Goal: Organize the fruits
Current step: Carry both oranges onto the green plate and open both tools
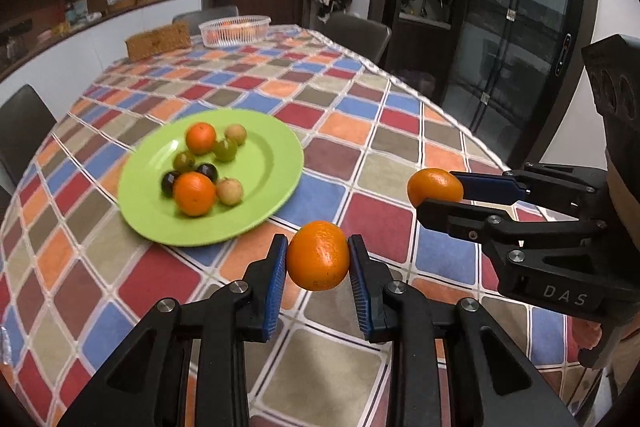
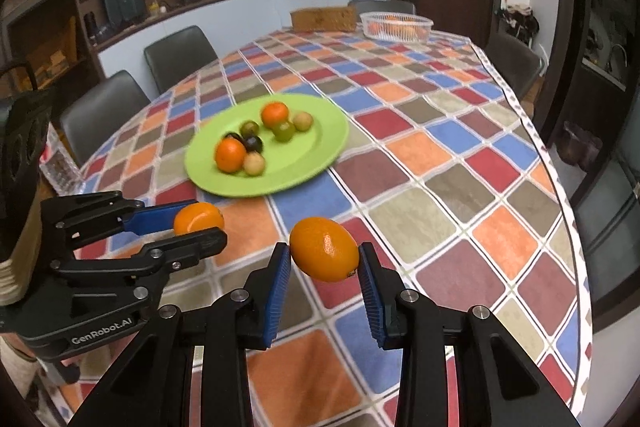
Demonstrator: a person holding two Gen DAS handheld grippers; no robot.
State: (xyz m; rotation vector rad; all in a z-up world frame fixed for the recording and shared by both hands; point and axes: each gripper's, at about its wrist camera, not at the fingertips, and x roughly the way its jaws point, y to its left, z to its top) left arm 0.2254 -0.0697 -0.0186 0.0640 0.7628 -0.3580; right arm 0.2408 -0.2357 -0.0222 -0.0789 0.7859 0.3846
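Note:
My left gripper (image 1: 318, 255) is shut on an orange (image 1: 318, 255) and holds it above the tablecloth, near the green plate (image 1: 276, 163). My right gripper (image 2: 324, 255) is shut on a second orange (image 2: 324, 249), also held in the air. Each gripper shows in the other's view: the right gripper (image 1: 438, 193) with its orange (image 1: 435, 185), and the left gripper (image 2: 200, 225) with its orange (image 2: 199, 218). The plate (image 2: 324, 139) holds two oranges (image 1: 194, 193), green, dark and pale small fruits.
The table has a checkered cloth (image 1: 360, 131). A white basket (image 1: 235, 29) with oranges and a wicker box (image 1: 159, 41) stand at the far end. Dark chairs (image 2: 180, 55) line the sides. The table's right edge (image 2: 560, 187) is close to a glass door.

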